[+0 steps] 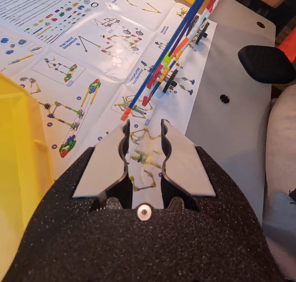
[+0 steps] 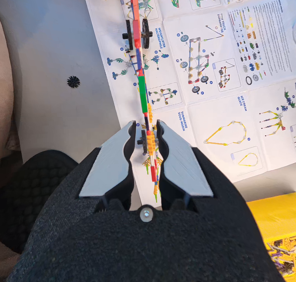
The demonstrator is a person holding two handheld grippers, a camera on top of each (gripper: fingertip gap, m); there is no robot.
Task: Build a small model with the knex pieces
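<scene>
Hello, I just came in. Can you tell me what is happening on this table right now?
A person holds two grippers over a white table covered by a printed instruction sheet. A long rod-and-connector toy model with black wheels stands on the sheet. The right gripper is open, its fingers on either side of one end of the model. The left gripper is open and empty, just short of the model's orange tip. A small black connector lies alone nearby.
</scene>
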